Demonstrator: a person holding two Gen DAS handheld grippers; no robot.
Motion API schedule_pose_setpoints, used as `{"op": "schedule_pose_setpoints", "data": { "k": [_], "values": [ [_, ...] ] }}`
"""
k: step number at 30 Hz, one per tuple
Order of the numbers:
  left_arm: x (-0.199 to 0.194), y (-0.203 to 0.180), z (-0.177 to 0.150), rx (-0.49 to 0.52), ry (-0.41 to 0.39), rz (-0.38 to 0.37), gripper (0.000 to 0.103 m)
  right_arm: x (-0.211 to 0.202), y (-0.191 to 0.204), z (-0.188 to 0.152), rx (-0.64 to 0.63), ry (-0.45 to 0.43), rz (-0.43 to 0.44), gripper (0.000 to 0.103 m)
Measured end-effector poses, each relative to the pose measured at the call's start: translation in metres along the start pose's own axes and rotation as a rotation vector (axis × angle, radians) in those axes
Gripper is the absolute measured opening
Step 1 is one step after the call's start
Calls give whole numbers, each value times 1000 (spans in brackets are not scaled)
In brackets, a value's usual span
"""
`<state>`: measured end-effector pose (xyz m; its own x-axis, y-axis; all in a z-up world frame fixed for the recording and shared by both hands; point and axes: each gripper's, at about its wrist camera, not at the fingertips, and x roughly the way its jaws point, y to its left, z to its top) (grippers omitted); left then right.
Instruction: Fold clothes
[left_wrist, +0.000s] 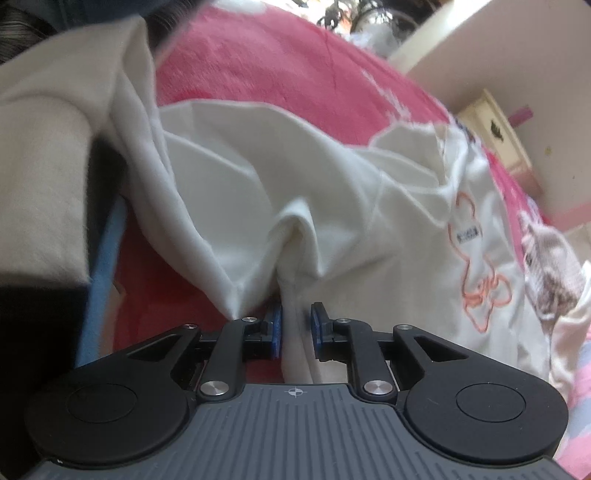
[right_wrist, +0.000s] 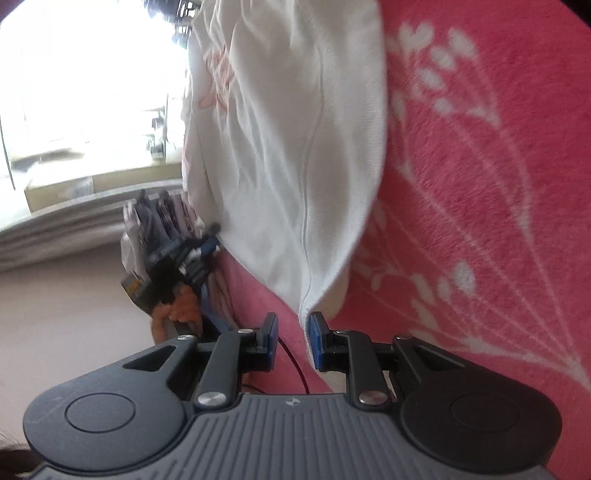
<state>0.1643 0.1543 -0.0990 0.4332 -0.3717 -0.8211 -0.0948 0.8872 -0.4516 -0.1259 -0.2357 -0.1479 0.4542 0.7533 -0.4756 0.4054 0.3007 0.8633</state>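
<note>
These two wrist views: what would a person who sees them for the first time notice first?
First comes the white shirt, crumpled in the middle of the left wrist view, with a fold of it between the blue pads of the left claw. Next is the pink blanket with white plant patterns under it, which fills the right side of the right wrist view. There the right claw meets a corner of the same shirt.
</note>
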Motion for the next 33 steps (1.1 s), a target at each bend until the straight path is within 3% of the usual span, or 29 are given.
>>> {"op": "schedule_pose_setpoints", "data": {
  "k": [3, 8, 12, 16, 19, 22, 23, 26, 28, 31, 33],
  "values": [
    [-5, -8, -2, 38, -16, 27, 3, 1, 8, 1, -37, 8, -3, 2],
    [-35, 4, -4, -40, -51, -64, 1, -6, 26, 1, -146, 35, -12, 2],
    [-41, 21, -12, -62, -55, -51, 1, -12, 41, 2, -233, 56, -20, 2],
    [-58, 27, -15, -48, -108, -99, 1, -19, 59, 0, -332, 71, -21, 2],
    [-47, 24, -20, 49, -71, -13, 2, -18, 67, -4, -395, 101, -63, 2],
    [-30, 13, -26, 143, -26, 73, 2, 8, 48, -2, -363, 167, -195, 2],
    [-31, 9, -26, 157, -35, 75, 2, 17, 40, -1, -350, 186, -239, 1],
    [-39, 6, -27, 173, -68, 66, 2, 21, 43, 2, -360, 171, -243, 1],
    [-31, 12, -29, 180, -36, 96, 7, 19, 48, 2, -389, 154, -262, 1],
    [-21, 5, -30, 206, -18, 125, 9, 24, 33, 1, -367, 147, -372, 2],
    [-22, 4, -28, 191, -8, 115, 12, 20, 27, 5, -299, 148, -344, 3]
  ]
}}
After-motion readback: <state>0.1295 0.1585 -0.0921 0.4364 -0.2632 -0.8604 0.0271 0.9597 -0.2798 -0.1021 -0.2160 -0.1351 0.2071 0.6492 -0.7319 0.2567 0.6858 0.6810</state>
